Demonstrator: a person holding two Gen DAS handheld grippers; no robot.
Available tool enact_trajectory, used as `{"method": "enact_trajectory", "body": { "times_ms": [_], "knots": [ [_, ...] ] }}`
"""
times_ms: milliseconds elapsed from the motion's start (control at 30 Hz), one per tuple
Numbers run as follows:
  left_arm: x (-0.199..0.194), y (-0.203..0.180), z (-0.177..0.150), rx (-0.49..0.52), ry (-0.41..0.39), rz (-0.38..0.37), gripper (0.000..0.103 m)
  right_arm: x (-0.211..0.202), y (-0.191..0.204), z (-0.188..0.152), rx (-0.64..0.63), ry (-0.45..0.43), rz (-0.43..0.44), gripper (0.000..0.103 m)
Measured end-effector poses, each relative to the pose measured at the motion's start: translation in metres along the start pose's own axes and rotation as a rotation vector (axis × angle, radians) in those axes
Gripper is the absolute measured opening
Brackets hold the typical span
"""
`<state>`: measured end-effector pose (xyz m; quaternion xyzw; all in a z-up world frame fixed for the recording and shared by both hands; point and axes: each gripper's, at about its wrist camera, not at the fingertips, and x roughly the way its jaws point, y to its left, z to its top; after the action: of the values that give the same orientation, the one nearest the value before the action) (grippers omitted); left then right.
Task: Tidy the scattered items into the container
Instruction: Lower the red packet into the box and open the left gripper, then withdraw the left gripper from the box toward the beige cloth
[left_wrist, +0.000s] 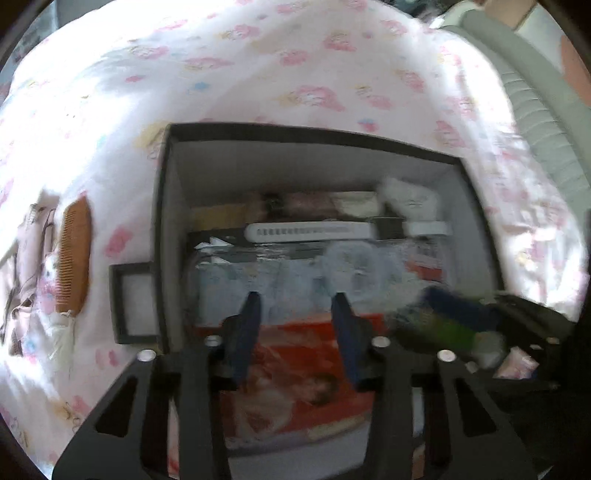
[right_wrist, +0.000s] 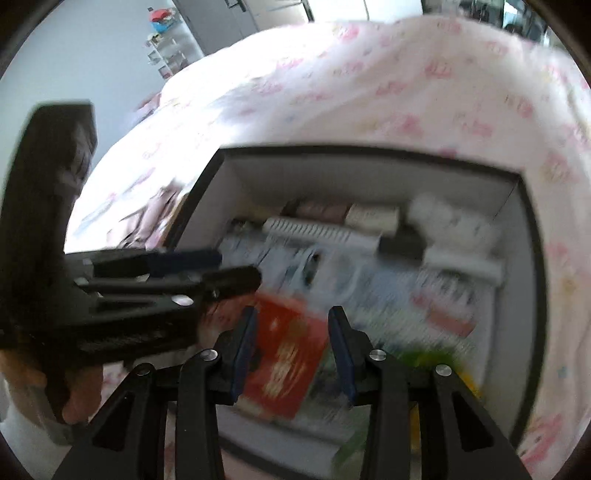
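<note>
A dark-rimmed box (left_wrist: 162, 206) sits on a pink-patterned bedsheet and holds a red packet (left_wrist: 295, 369), a clear plastic bag (left_wrist: 288, 273), a white slotted bar (left_wrist: 310, 232) and other items. My left gripper (left_wrist: 297, 299) hangs over the box, jaws apart, nothing between them; in the right wrist view the left gripper (right_wrist: 236, 269) reaches in from the left. My right gripper (right_wrist: 293, 317) also stands open over the box (right_wrist: 532, 258), with the red packet (right_wrist: 288, 350) lying below its gap. A brown comb (left_wrist: 74, 258) lies on the sheet left of the box.
A small dark-framed white square (left_wrist: 133, 302) lies against the box's left wall. Pinkish cloth (left_wrist: 29, 266) is beside the comb. Something green (left_wrist: 443, 328) shows under the right gripper's arm (left_wrist: 517, 325). A hand (right_wrist: 81, 398) holds the left gripper's handle. Shelves (right_wrist: 166, 51) stand beyond the bed.
</note>
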<state>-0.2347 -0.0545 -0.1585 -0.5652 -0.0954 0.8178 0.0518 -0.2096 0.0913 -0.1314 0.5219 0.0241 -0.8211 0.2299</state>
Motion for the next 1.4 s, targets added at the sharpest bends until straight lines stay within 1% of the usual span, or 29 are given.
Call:
{"method": "enact_trajectory", "body": {
  "times_ms": [33,67,200,267,333,367,433,467,533,633,700,800,867,933,1000,1100,1133,1167,1200,1333,1367,1400],
  "knots": [
    [0.002,-0.001,0.001,0.01,-0.009,0.036,0.029,0.002,0.0,0.001,0.004,-0.008,-0.047,0.035],
    [0.003,-0.001,0.002,0.012,-0.007,0.056,0.027,0.004,0.0,0.002,0.01,-0.011,-0.075,0.035],
    [0.004,-0.006,0.005,0.012,-0.001,0.077,0.027,0.014,0.013,-0.001,-0.023,-0.024,-0.105,0.036],
    [0.003,-0.009,0.005,0.024,-0.016,0.066,0.027,0.015,0.02,-0.003,-0.062,-0.029,-0.131,0.036],
    [0.003,-0.01,0.005,0.026,-0.015,-0.012,0.027,0.01,0.018,-0.006,-0.055,-0.051,-0.139,0.036],
    [0.003,-0.011,0.005,0.023,-0.013,-0.032,0.027,0.009,0.013,-0.008,-0.043,-0.062,-0.141,0.036],
    [0.008,-0.016,0.003,0.048,-0.011,0.019,0.027,0.007,0.003,-0.009,-0.02,-0.073,-0.17,0.036],
    [0.013,-0.017,0.003,0.051,-0.001,0.031,0.027,0.008,0.0,-0.009,-0.013,-0.069,-0.18,0.036],
    [0.024,-0.016,0.001,0.024,0.05,0.021,0.027,0.012,-0.005,-0.008,-0.006,-0.066,-0.182,0.036],
    [0.024,-0.023,-0.002,0.03,0.061,0.066,0.027,0.014,-0.007,-0.008,-0.008,-0.068,-0.189,0.036],
    [0.023,-0.023,-0.004,0.012,0.09,0.041,0.028,0.013,-0.008,-0.007,-0.001,-0.071,-0.175,0.036],
    [0.019,-0.023,-0.01,0.013,0.113,0.019,0.028,0.004,-0.01,-0.01,0.019,-0.086,-0.137,0.036],
    [0.013,-0.022,-0.011,0.012,0.132,0.0,0.028,-0.004,-0.008,-0.013,0.011,-0.101,-0.138,0.035],
    [0.007,-0.019,-0.01,0.006,0.119,-0.033,0.028,-0.007,-0.009,-0.016,0.015,-0.102,-0.118,0.035],
    [0.004,-0.015,-0.008,-0.016,0.104,-0.057,0.028,-0.006,-0.01,-0.018,0.028,-0.085,-0.079,0.035],
    [-0.004,-0.021,-0.014,-0.004,0.065,-0.03,0.028,-0.002,-0.006,-0.019,0.013,-0.077,-0.069,0.035],
    [-0.009,-0.025,-0.018,0.0,0.065,-0.03,0.028,-0.002,-0.005,-0.019,0.014,-0.074,-0.063,0.035],
    [-0.013,-0.026,-0.021,-0.01,0.068,-0.046,0.028,-0.002,-0.005,-0.02,0.017,-0.066,-0.053,0.035],
    [-0.024,-0.028,-0.027,-0.016,0.044,-0.068,0.028,-0.005,-0.002,-0.022,0.005,-0.051,-0.057,0.035],
    [-0.065,-0.039,-0.051,0.011,-0.036,-0.074,0.031,-0.03,0.005,-0.027,-0.013,-0.086,-0.053,0.035],
    [-0.075,-0.041,-0.055,0.017,-0.053,-0.078,0.033,-0.039,0.008,-0.028,-0.011,-0.102,-0.049,0.035],
    [-0.084,-0.039,-0.052,0.034,-0.074,-0.081,0.035,-0.052,0.012,-0.031,-0.006,-0.127,-0.043,0.035]
  ]
}}
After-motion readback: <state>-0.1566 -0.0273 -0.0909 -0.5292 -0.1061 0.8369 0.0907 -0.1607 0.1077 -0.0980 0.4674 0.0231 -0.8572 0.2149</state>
